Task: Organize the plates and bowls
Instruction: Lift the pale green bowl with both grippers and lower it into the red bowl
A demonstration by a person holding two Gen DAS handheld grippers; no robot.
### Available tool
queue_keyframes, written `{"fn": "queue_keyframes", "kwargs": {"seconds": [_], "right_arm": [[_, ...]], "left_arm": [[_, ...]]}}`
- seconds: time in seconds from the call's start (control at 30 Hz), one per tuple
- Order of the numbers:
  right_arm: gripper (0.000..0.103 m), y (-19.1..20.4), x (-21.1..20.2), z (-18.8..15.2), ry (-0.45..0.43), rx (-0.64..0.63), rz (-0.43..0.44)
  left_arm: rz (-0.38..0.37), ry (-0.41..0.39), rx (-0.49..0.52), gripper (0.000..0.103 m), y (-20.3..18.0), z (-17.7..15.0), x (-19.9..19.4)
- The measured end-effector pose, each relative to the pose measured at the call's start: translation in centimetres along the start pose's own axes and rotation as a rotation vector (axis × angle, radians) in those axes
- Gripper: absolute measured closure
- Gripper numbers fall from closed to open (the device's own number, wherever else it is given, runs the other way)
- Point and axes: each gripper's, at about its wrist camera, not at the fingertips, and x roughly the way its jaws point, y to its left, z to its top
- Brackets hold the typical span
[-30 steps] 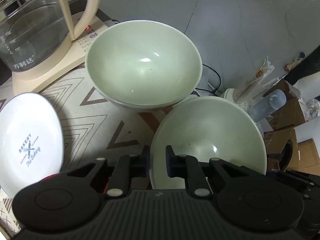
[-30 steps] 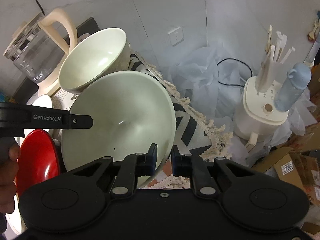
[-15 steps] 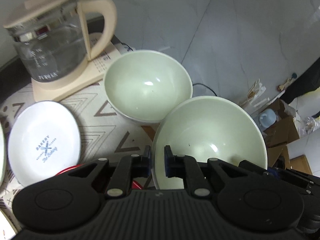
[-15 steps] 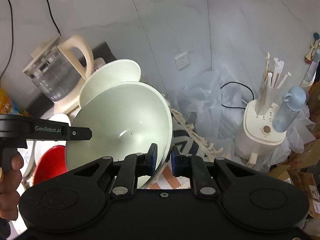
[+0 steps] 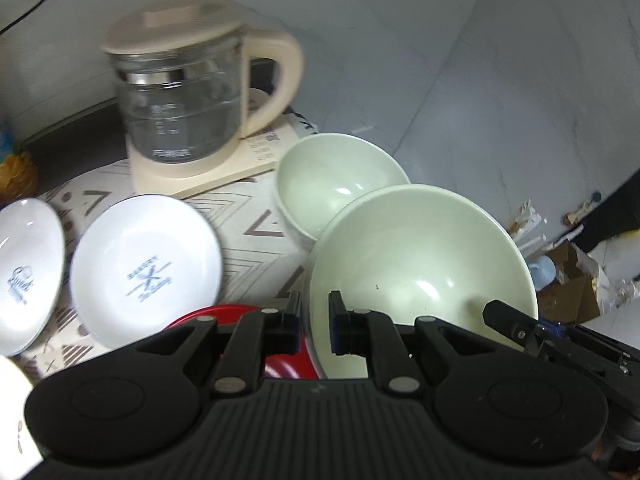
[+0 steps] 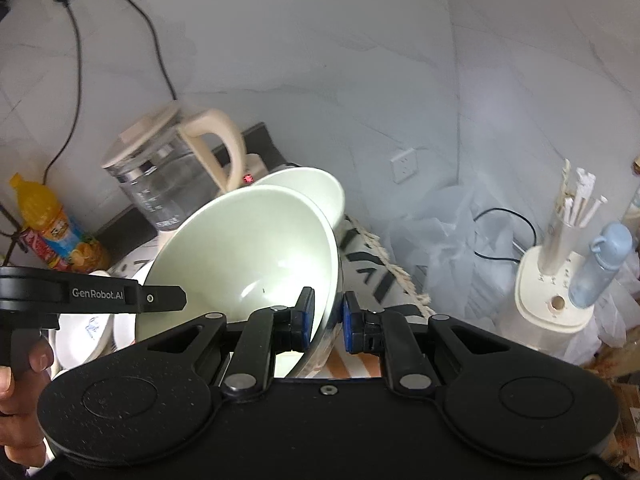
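A large pale green bowl [image 5: 420,264] [image 6: 248,248] hangs tilted above the table, held from both sides. My left gripper [image 5: 314,320] is shut on its left rim, and my right gripper [image 6: 328,320] is shut on its right rim. In the right wrist view the left gripper [image 6: 160,300] reaches in from the left, held by a hand [image 6: 20,376]. A second pale green bowl [image 5: 336,184] [image 6: 308,188] sits on the patterned cloth behind the held one. Two white printed plates [image 5: 148,268] [image 5: 24,272] and a red plate [image 5: 224,316] lie at the left, the red one partly hidden by my fingers.
A glass kettle [image 5: 188,108] [image 6: 168,176] on a cream base stands at the back by the wall. An orange drink bottle [image 6: 44,224] is at the far left. Off the table's right edge stand a cream utensil holder [image 6: 560,288], a blue bottle [image 6: 600,264] and cardboard boxes.
Both grippers have risen with the large bowl held between them. The second bowl, the plates and the kettle now lie lower and farther off, and a second white plate has come into view.
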Motion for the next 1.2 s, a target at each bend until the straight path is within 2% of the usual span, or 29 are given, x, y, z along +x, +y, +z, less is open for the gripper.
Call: {"fn": "queue_keyframes", "kwargs": {"seconds": [0.43,0.7,0.87,1.2], "right_arm": [[0.088,4.6,-0.2,-0.3,-0.004,-0.085,0.158],[0.088,7.2,0.4,-1.1,0.027,-0.118,0.211],[0.088,7.9,0.8,-1.7,0.050,-0.132,0.224],[0.090,7.7,2.7,-3.0,0.102,-0.137,0.178]], "left_arm": [[0.063,-0.034,-0.181,0.092,6.1,-2.3,-4.2],[0.081,-0.035,-0.260,0.092,8.8,-3.7,-5.5],[0.084,-0.014,-0.296,0.092,9.8,-4.8,-5.3],[0.068,0.085,-0.345,0.092,10.5,-6.8,-2.2]]}}
